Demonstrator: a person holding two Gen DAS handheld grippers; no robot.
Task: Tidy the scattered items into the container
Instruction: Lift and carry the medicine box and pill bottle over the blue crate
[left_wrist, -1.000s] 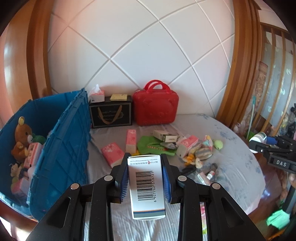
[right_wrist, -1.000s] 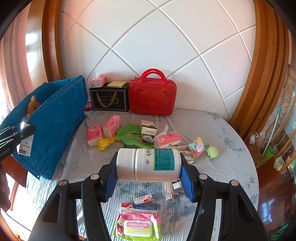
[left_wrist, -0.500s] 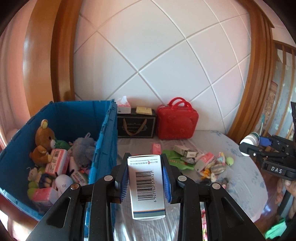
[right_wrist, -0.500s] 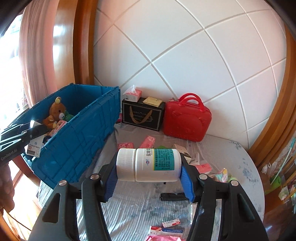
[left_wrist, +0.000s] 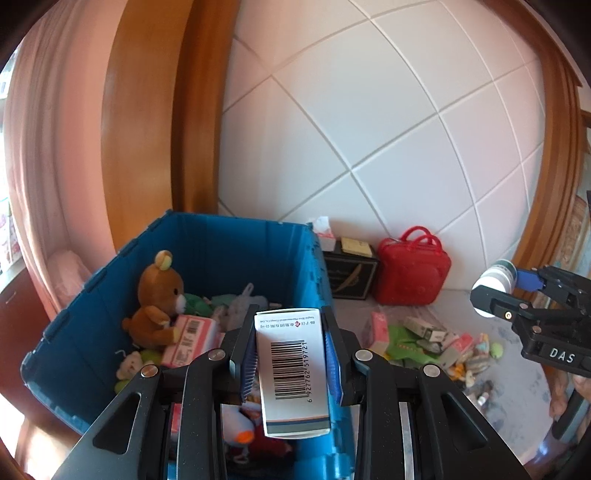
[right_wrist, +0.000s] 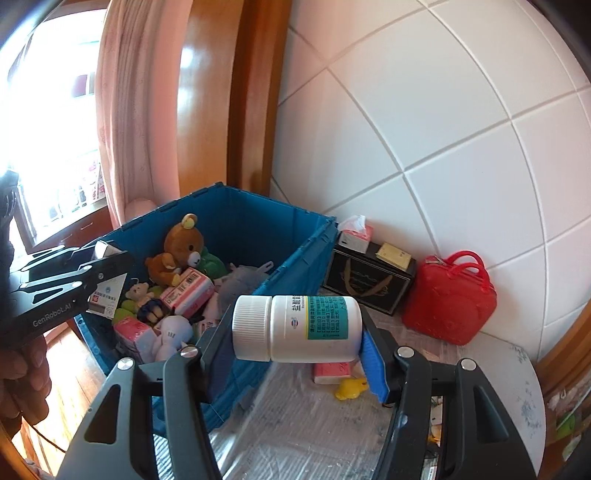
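My left gripper (left_wrist: 290, 354) is shut on a white medicine box (left_wrist: 291, 369) with a barcode, held above the near right corner of the blue crate (left_wrist: 229, 236). The crate holds a brown teddy bear (left_wrist: 159, 295), pink packs and soft toys. My right gripper (right_wrist: 295, 332) is shut on a white pill bottle (right_wrist: 295, 328) with a teal label, held sideways above the table beside the crate's (right_wrist: 295, 251) right wall. The left gripper (right_wrist: 74, 284) shows at the left of the right wrist view, over the crate. The right gripper (left_wrist: 517, 291) shows at the right of the left wrist view.
A red case (left_wrist: 410, 273), a black gift box (left_wrist: 351, 273) and a tissue pack (right_wrist: 354, 236) stand against the tiled wall. Scattered boxes and small toys (left_wrist: 436, 339) lie on the grey tablecloth. A pink pack (right_wrist: 332, 369) and a yellow toy (right_wrist: 351, 387) lie under the bottle.
Both grippers have swung left towards the crate with their loads. The left one now hangs over the crate's inside; the right one has come up beside its right wall.
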